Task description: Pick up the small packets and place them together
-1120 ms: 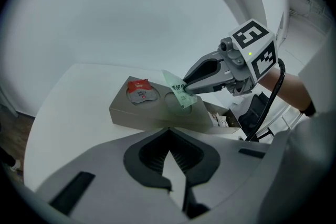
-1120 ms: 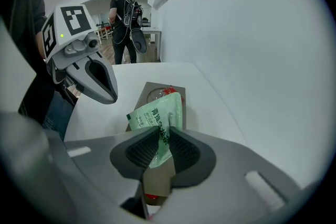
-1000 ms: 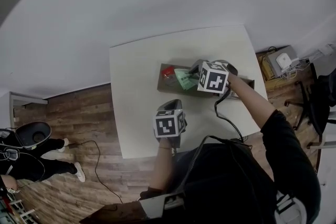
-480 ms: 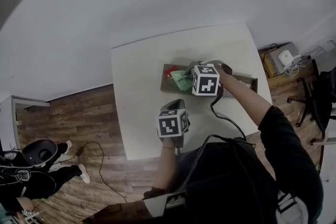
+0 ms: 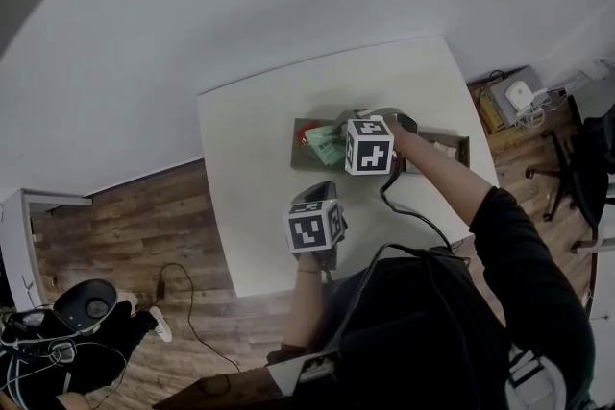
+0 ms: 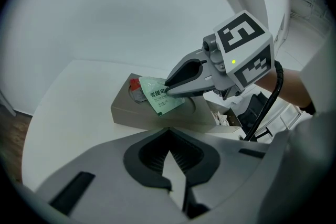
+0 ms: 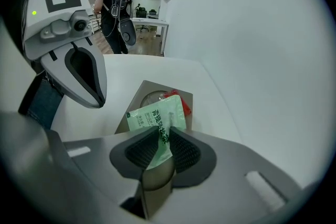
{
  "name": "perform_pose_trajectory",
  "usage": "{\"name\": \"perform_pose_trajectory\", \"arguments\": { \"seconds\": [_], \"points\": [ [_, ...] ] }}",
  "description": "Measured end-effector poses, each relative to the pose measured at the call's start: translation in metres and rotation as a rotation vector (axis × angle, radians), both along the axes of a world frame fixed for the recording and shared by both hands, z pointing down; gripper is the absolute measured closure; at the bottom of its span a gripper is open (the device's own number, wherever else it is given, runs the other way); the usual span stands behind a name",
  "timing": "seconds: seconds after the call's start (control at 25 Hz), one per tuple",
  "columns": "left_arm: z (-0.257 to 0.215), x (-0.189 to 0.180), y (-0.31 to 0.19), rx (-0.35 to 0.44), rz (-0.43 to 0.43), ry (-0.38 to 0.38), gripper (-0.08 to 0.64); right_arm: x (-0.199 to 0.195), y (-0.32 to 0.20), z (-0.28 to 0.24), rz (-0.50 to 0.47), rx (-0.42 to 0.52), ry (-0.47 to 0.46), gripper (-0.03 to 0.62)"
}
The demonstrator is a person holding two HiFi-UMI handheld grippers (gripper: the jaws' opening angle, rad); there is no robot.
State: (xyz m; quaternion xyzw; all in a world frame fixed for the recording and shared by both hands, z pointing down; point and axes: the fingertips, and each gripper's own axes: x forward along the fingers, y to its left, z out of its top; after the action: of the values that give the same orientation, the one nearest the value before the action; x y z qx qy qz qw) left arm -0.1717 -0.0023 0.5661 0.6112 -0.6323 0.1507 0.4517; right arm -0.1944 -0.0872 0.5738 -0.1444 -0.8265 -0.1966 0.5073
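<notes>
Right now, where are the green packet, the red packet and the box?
green packet (image 7: 153,115): right gripper view, middle of its printed face.
red packet (image 7: 186,106): right gripper view, edge showing beside the green one.
box (image 6: 142,117): left gripper view, near side wall.

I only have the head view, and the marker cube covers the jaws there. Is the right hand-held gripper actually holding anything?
Observer: Yes. The right gripper view shows the right hand-held gripper shut on a flat green packet with printed characters, pinched near one edge.
Operator: What lies beyond the packet?
Observer: A shallow grey tray, with a small red packet lying in it, partly hidden behind the green one.
Operator: And the left one?
Observer: The left gripper view shows the left hand-held gripper with its jaw tips together and nothing between them.
</notes>
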Motion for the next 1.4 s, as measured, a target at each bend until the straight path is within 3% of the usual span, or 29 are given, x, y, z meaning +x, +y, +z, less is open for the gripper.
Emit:
{"name": "perform_pose_trajectory", "arguments": {
  "seconds": [0.28, 0.4, 0.68, 0.92, 1.16, 1.4],
  "points": [
    [0.0, 0.001, 0.0, 0.002, -0.009, 0.005, 0.562, 0.001, 0.001, -0.002, 0.016, -0.046, -0.037, 0.503],
    [0.001, 0.003, -0.001, 0.004, -0.002, 0.004, 0.561, 0.003, 0.004, -0.004, 0.033, -0.105, -0.046, 0.425],
    [0.0, 0.008, -0.012, 0.008, 0.027, 0.003, 0.561, 0.024, -0.025, -0.034, 0.133, -0.127, -0.146, 0.425],
    [-0.003, 0.029, -0.018, 0.013, 0.083, -0.001, 0.563, 0.111, -0.072, -0.06, 0.317, -0.089, -0.181, 0.425],
    [-0.004, 0.052, -0.029, 0.015, 0.144, -0.007, 0.563, 0.205, -0.091, -0.047, 0.47, -0.053, -0.122, 0.425],
    [-0.006, 0.077, -0.038, 0.015, 0.204, -0.016, 0.563, 0.26, -0.084, -0.024, 0.55, -0.079, -0.052, 0.424]
  ]
}}
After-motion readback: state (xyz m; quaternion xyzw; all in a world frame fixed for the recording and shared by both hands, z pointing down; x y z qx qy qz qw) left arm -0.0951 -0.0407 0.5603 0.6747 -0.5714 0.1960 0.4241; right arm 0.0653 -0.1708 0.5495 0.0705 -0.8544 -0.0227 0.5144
